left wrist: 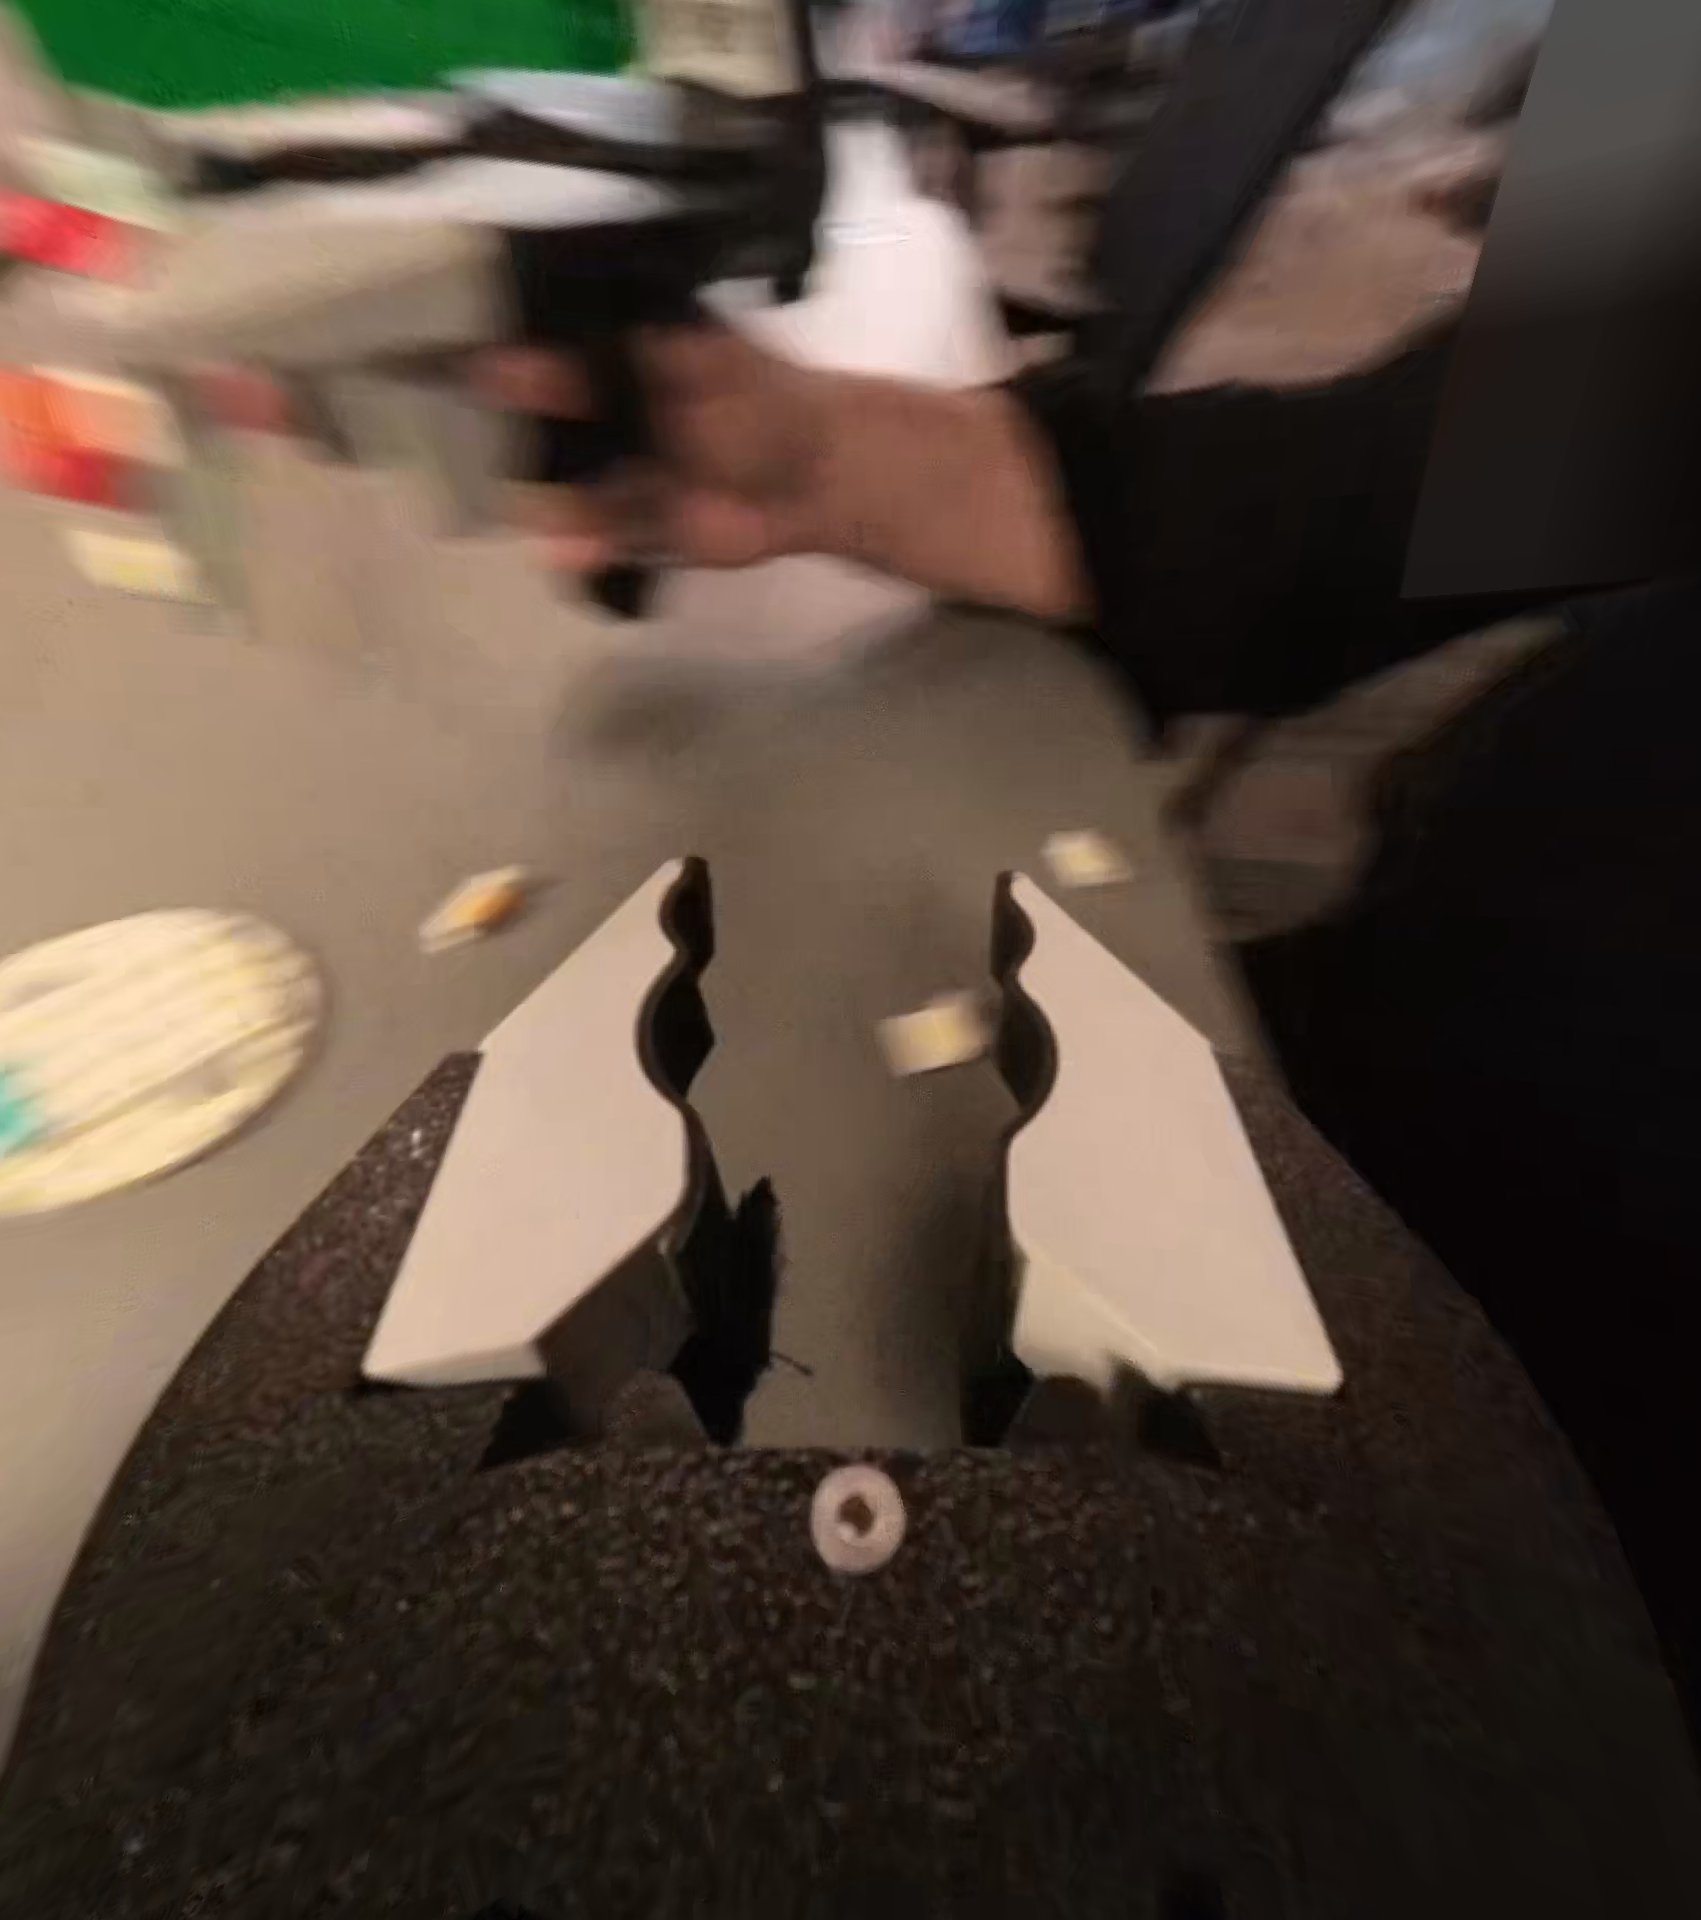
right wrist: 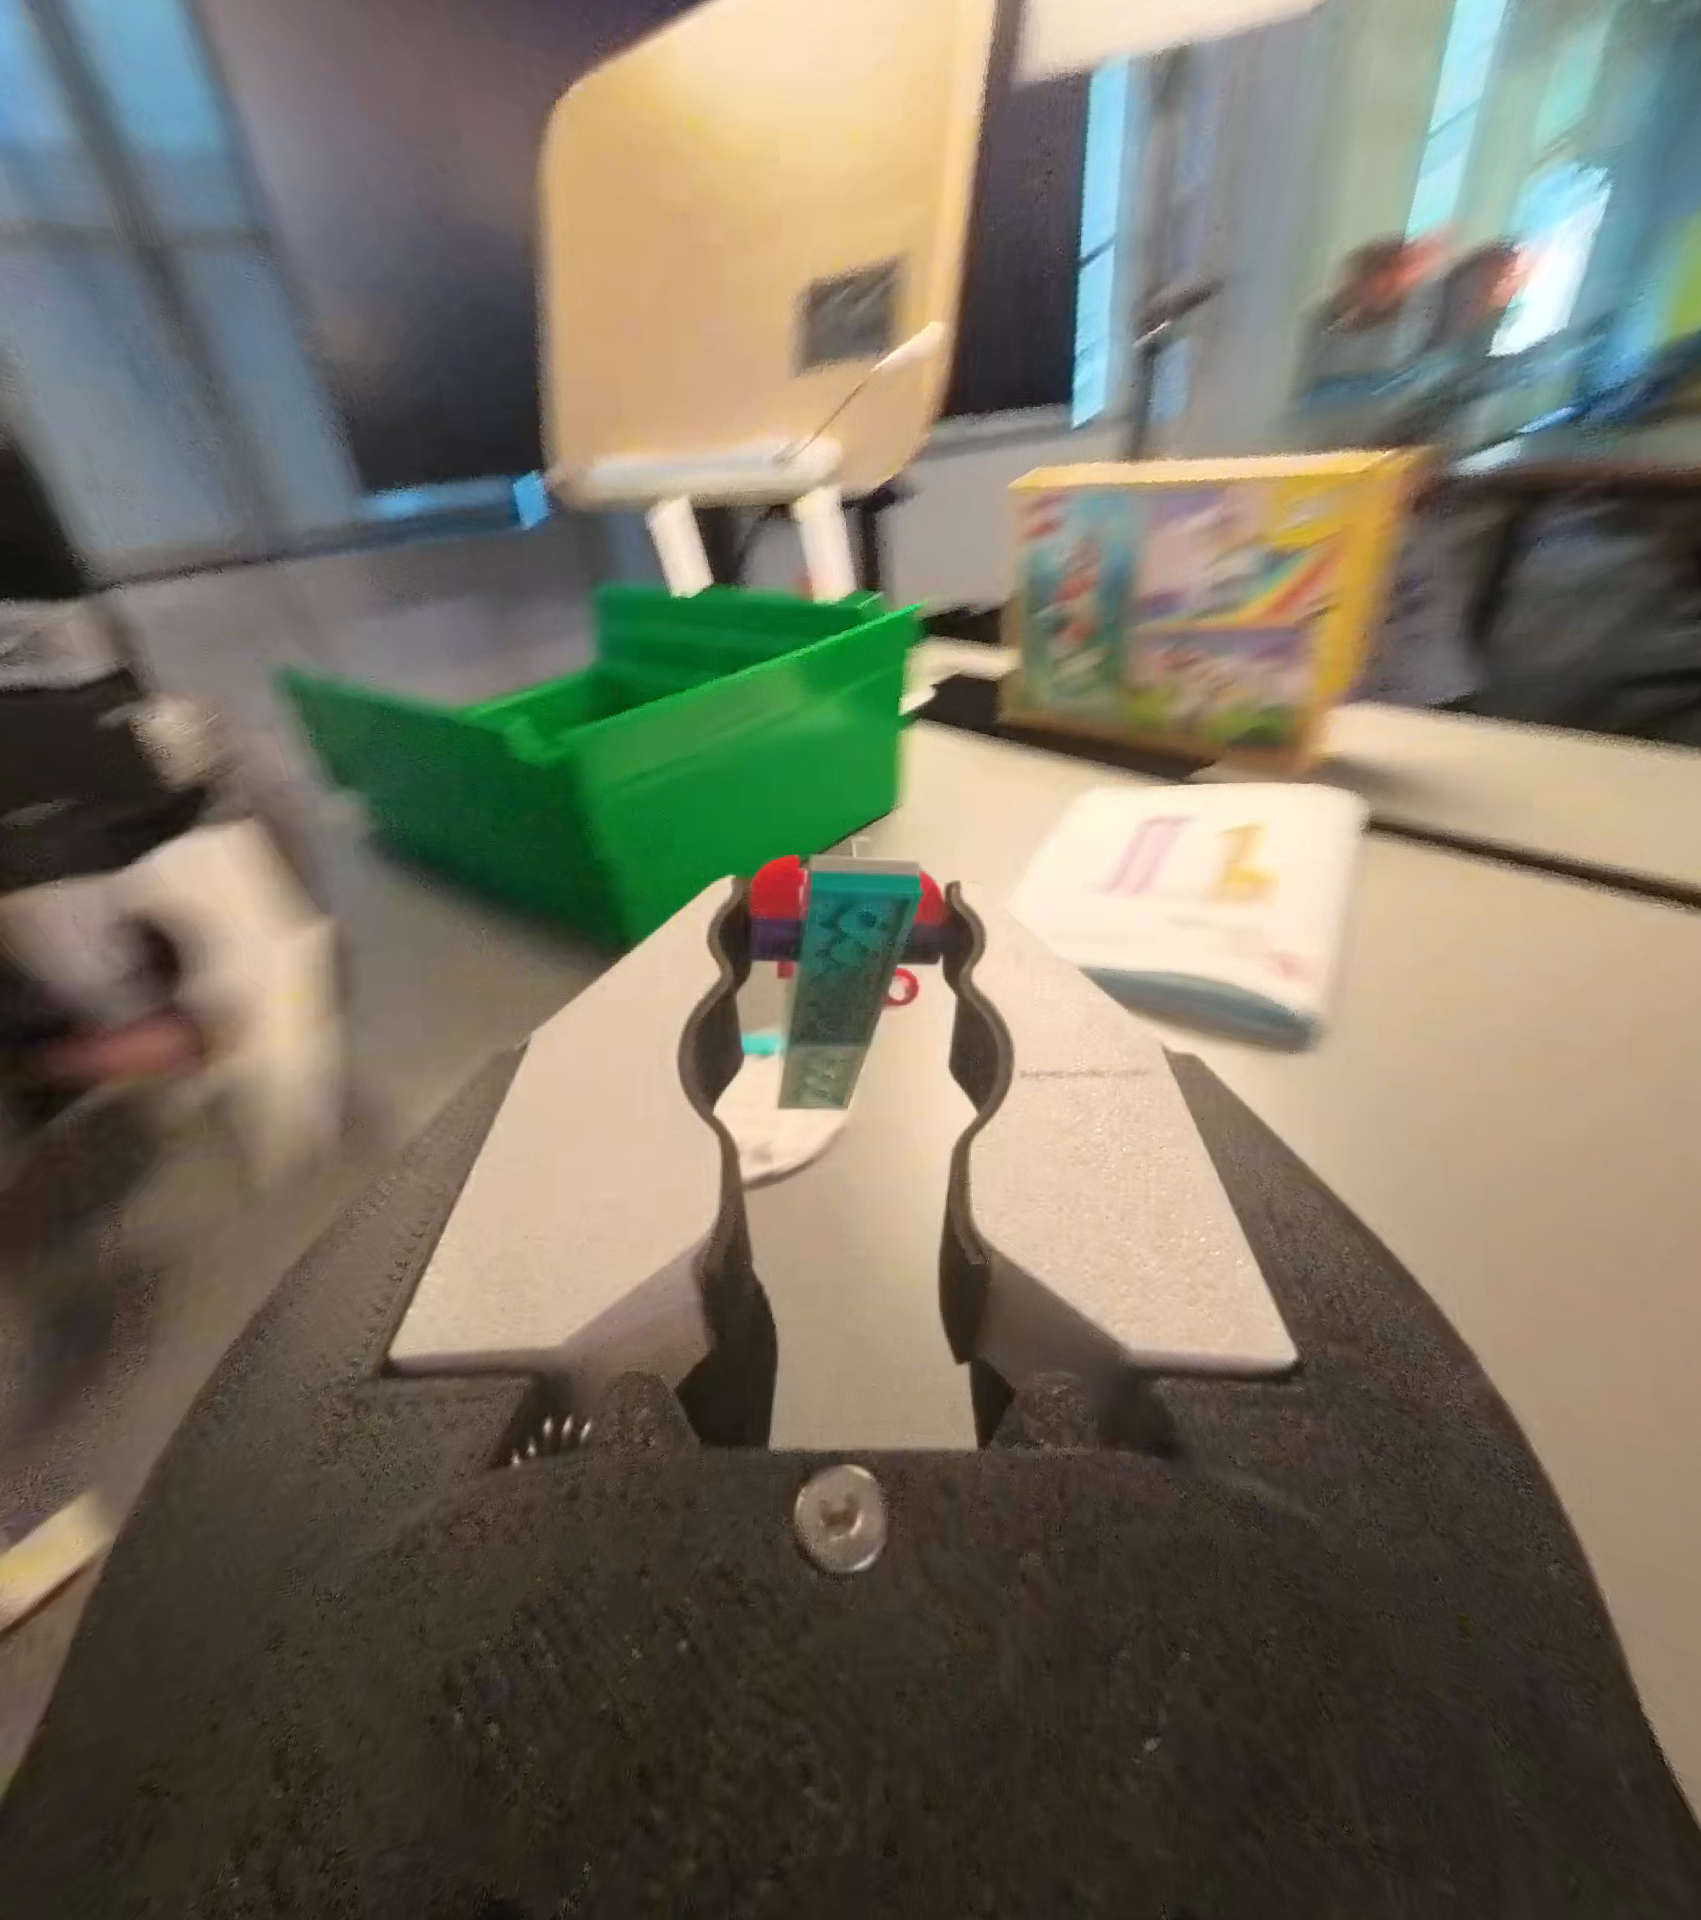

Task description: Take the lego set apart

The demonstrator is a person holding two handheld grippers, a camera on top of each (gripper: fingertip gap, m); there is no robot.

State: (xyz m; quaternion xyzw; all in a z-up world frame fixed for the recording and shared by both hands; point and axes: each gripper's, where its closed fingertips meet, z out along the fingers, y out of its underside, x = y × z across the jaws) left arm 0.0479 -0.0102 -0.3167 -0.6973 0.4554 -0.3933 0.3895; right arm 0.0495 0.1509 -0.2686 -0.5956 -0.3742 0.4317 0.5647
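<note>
Up front, lego piece (right wrist: 841, 971) pinched at right gripper (right wrist: 846, 925) tips; left gripper (left wrist: 851, 883) spread, empty.

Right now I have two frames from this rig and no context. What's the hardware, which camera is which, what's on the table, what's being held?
There is no robot arm: a person holds a two-finger gripper in each hand, with a camera on each looking along its fingers.

The left wrist view shows the left gripper, open and empty over a grey table. On the table lie a round plate-like disc and small pale loose pieces. Beyond, blurred, the person's hand holds the other gripper.

The right wrist view shows the right gripper shut on a small lego assembly with a teal plate. Behind it are a green bin, a booklet and a colourful box.
</note>
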